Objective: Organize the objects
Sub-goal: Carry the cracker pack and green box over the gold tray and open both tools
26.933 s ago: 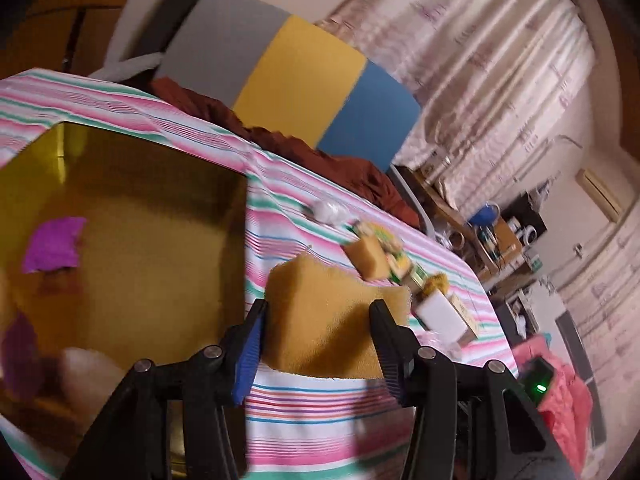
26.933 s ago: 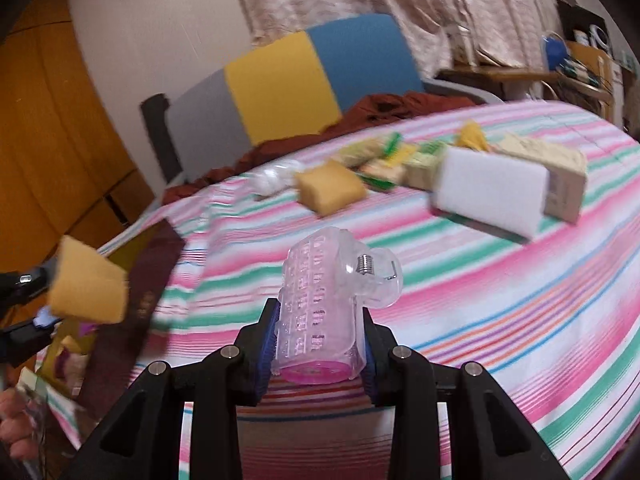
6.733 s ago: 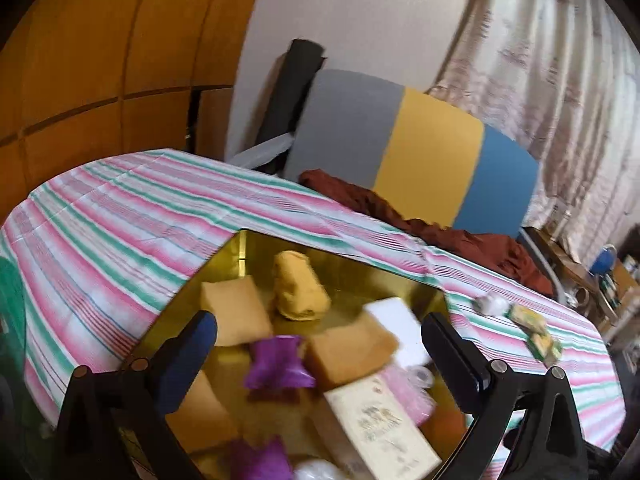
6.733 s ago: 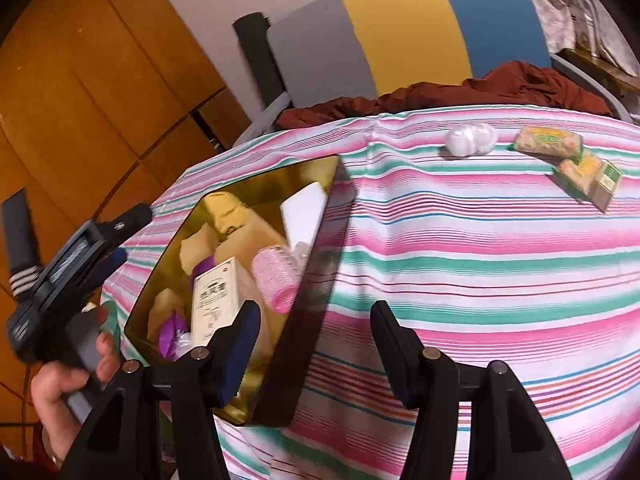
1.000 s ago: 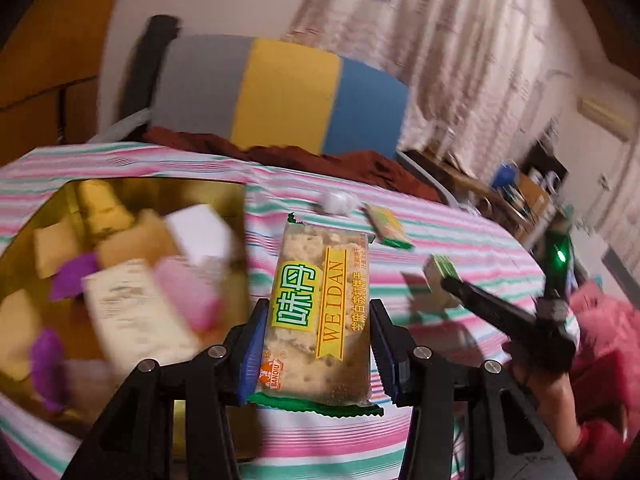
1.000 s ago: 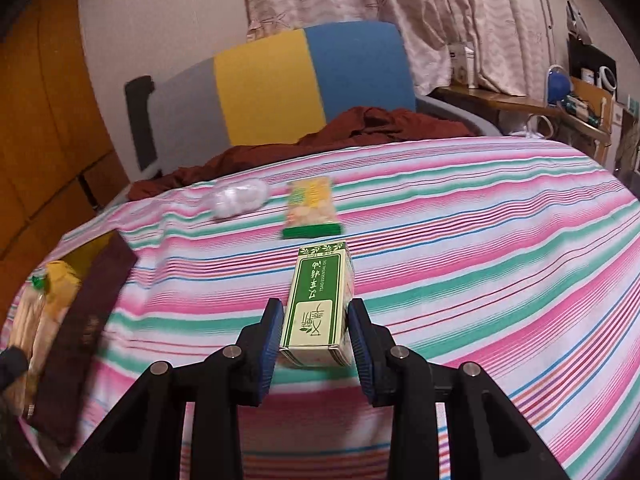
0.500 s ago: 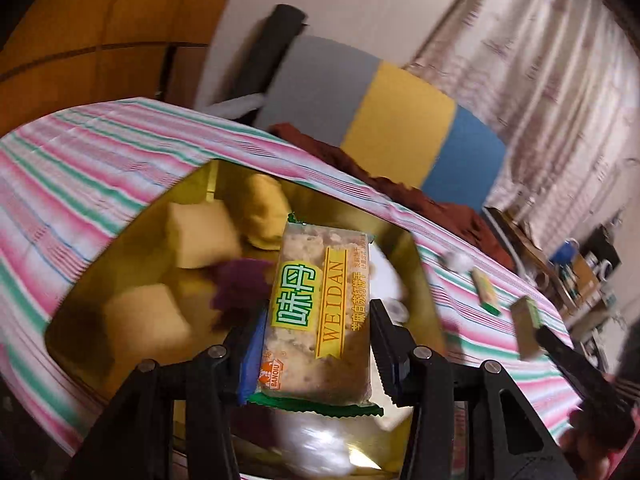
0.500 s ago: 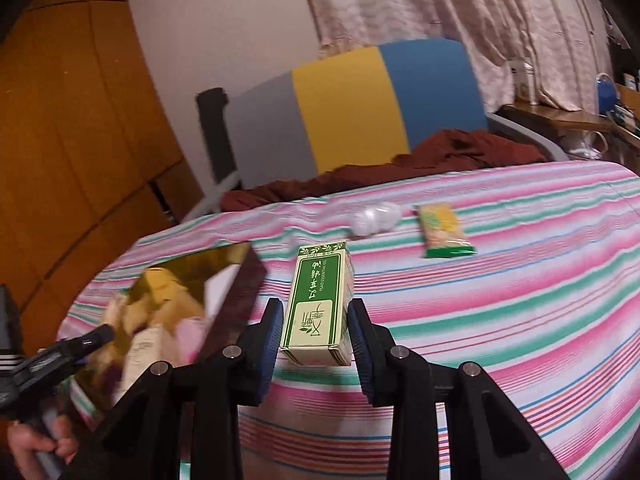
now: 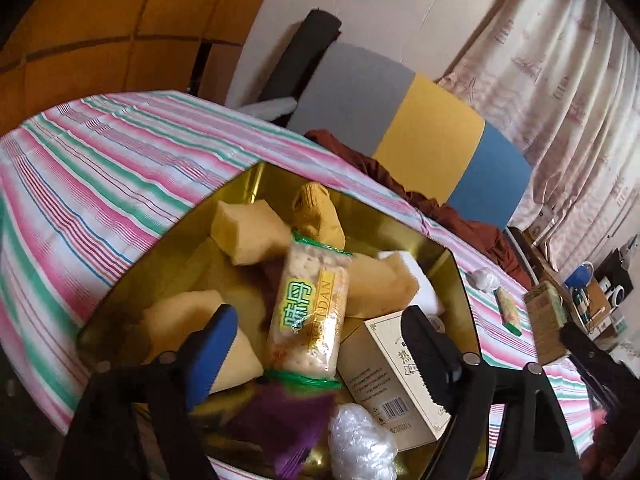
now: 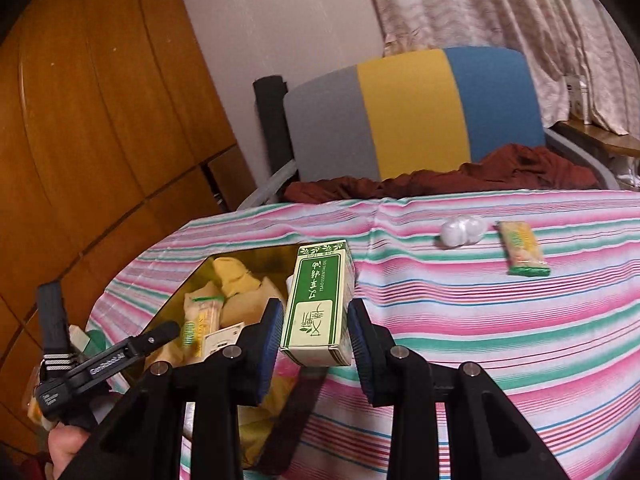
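My left gripper (image 9: 316, 344): jaws spread wide over the gold tray (image 9: 456, 268), gripping nothing. Cracker packet (image 9: 310, 308): lies loose between the jaws on the tray's sponges (image 9: 248, 236), beside a beige carton (image 9: 384, 372). My right gripper (image 10: 314, 336): clamped on an upright green-and-white box (image 10: 318, 304), held above the striped worktop (image 10: 500, 320) near the tray's edge. On the worktop: white wad (image 10: 460, 230), second snack packet (image 10: 522, 248).
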The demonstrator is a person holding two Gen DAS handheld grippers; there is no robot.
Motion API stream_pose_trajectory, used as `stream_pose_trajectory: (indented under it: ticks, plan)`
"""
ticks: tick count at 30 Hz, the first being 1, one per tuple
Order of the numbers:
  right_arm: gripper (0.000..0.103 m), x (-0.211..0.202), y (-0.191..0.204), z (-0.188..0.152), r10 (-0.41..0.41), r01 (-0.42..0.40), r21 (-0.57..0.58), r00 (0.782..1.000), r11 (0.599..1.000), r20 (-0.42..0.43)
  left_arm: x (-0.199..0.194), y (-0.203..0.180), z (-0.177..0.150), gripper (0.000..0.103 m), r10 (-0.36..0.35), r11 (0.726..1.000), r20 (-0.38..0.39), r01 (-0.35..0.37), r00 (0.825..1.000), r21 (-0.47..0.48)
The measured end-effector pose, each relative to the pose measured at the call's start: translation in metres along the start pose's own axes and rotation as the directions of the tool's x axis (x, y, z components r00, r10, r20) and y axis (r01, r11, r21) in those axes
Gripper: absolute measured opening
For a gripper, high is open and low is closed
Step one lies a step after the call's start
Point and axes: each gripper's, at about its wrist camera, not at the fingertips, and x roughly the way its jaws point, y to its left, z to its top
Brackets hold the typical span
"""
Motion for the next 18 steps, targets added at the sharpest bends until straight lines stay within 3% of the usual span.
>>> stream_pose_trajectory:
  ticks: [2, 6, 18]
  plan:
    - [0.033, 0.01, 0.004, 0.002, 0.017, -0.017, -0.009, 0.999, 1.0, -0.034, -0.006, -0.001, -0.001, 0.097, 0.03, 0.999, 0.018, -0.03, 0.999, 0.015]
    - [0.033, 0.036, 0.012, 0.014, 0.054, -0.058, -0.032, 0.992, 0.998, -0.111, -0.019, -0.003, -0.001, 0.102, 0.086, 0.995, 0.052, -0.089, 0.995, 0.046]
    - [0.033, 0.142, 0.045, 0.061, 0.065, -0.132, -0.195, 0.946, 0.972, -0.318, -0.028, 0.006, -0.007, 0.103, 0.085, 0.996, 0.027, -0.085, 0.996, 0.026]
